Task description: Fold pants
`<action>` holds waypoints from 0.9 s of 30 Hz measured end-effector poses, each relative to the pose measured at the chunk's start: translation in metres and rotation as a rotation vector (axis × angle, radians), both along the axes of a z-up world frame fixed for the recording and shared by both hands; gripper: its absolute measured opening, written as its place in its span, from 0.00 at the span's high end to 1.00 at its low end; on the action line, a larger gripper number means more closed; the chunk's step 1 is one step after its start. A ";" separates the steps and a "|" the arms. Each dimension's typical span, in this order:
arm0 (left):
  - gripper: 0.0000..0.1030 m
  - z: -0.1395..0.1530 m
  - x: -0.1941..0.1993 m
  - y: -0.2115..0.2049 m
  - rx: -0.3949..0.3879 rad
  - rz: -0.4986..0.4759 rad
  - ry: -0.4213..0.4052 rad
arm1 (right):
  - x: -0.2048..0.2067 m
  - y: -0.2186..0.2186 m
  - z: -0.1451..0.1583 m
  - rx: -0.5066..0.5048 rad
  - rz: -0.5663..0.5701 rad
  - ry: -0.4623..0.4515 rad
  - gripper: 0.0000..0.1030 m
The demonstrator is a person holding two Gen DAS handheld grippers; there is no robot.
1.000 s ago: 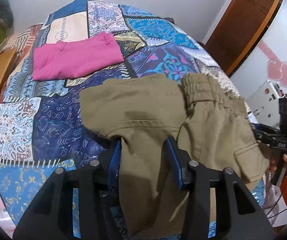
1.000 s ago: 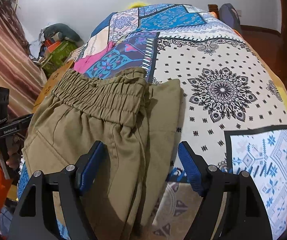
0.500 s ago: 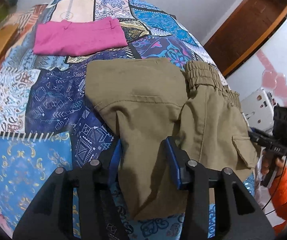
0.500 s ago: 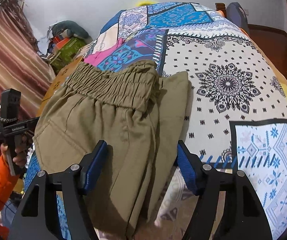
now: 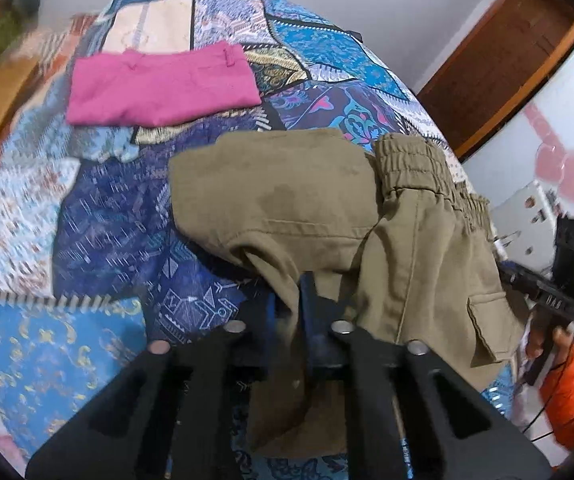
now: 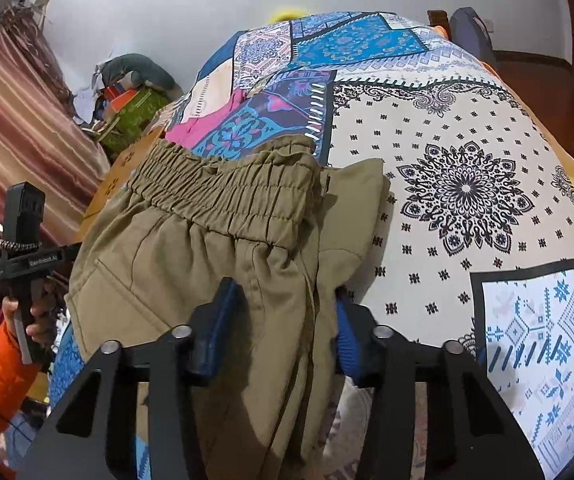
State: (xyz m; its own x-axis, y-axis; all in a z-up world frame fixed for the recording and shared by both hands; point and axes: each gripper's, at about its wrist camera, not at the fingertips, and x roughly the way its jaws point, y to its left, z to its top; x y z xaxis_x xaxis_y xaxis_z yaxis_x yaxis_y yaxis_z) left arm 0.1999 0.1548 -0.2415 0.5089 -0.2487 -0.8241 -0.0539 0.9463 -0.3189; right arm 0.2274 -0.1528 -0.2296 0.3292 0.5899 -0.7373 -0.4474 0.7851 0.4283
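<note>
The left gripper (image 5: 287, 312) had pinched shut on a gathered ridge of the khaki pants (image 5: 287, 192); half a second earlier its fingers still stood apart either side of that fabric. The right gripper (image 6: 281, 328) had narrowed too, but a visible gap remained around the thick bundle of cloth between its blue pads (image 6: 223, 308), so whether it had bitten was unclear.

Outward from the fingers, the pants lay partly folded on the patchwork bedspread (image 5: 99, 216), the elastic waistband (image 6: 223, 192) turned toward the middle and the near end draped over the bed edge. A folded pink garment (image 5: 159, 84) sat well apart, farther up the bed.

With 1 grip taken, the next fold seemed ready once the right closed.
</note>
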 end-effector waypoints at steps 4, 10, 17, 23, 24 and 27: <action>0.95 0.012 -0.001 -0.012 0.103 0.000 -0.038 | 0.000 0.001 0.009 -0.018 0.017 -0.025 0.79; 0.97 0.048 -0.008 -0.020 0.181 0.009 -0.142 | -0.002 0.008 0.033 -0.071 0.065 -0.096 0.86; 0.97 0.080 -0.013 -0.026 0.181 0.022 -0.226 | -0.001 0.020 0.064 -0.086 0.091 -0.170 0.89; 0.97 0.098 -0.016 -0.027 0.213 0.024 -0.259 | 0.003 0.034 0.089 -0.084 0.110 -0.238 0.89; 0.97 0.102 -0.015 -0.025 0.213 0.029 -0.264 | 0.004 0.037 0.092 -0.086 0.115 -0.247 0.89; 0.97 0.111 -0.012 -0.018 0.214 0.051 -0.276 | 0.009 0.048 0.101 -0.089 0.125 -0.273 0.89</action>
